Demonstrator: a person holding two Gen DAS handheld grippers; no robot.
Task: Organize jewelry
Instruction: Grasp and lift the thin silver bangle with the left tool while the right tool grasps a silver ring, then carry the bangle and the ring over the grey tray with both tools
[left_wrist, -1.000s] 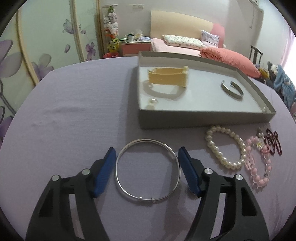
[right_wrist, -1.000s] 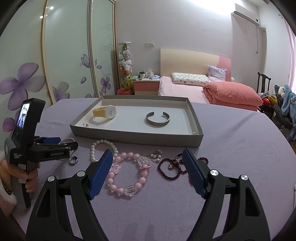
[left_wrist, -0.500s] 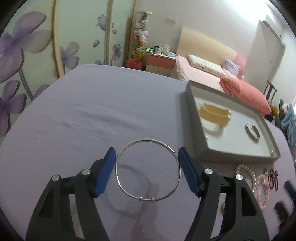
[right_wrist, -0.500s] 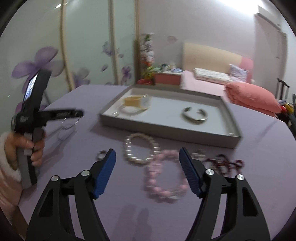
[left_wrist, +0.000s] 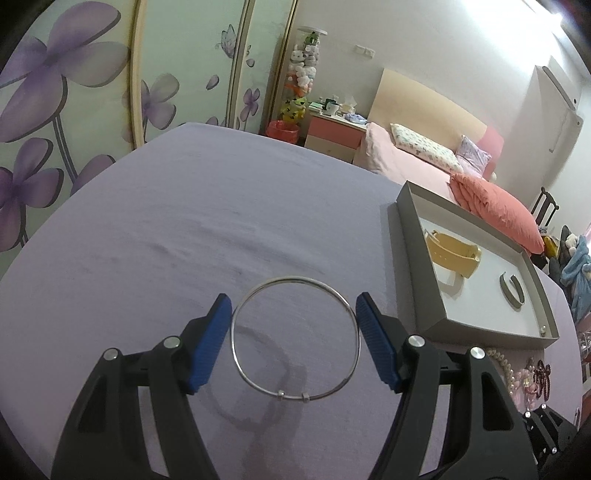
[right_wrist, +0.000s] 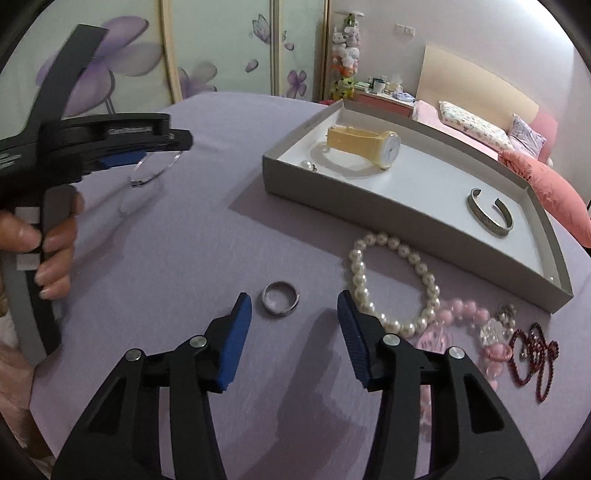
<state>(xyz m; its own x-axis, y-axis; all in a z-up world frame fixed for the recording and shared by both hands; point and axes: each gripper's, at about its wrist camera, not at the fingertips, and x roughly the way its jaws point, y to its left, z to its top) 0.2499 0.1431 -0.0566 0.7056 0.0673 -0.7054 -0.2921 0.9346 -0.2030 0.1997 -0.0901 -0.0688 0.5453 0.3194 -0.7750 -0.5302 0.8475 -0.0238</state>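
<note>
Left wrist view: the left tongs grip a thin silver bangle across its width, both blue pads pressed against the hoop. The bangle hangs clear above the purple table, its shadow lying on the cloth below. To the right sits a grey tray holding a yellow watch and a silver cuff. A pearl bracelet and a pink bracelet lie on the table just past the tray's near wall.

Right wrist view: the right tongs stand parted with nothing pressed between the pads; the jaws have just been closing. A silver ring lies flat on the table just ahead of the blue pads, centred on the gap and touching neither pad. The pearl bracelet lies beside the right pad, with the pink bracelet and a dark red bracelet further right. The tray stands behind them with the watch, the cuff and a pearl earring inside. At left a hand holds the left tongs, the bangle held above the table.
</note>
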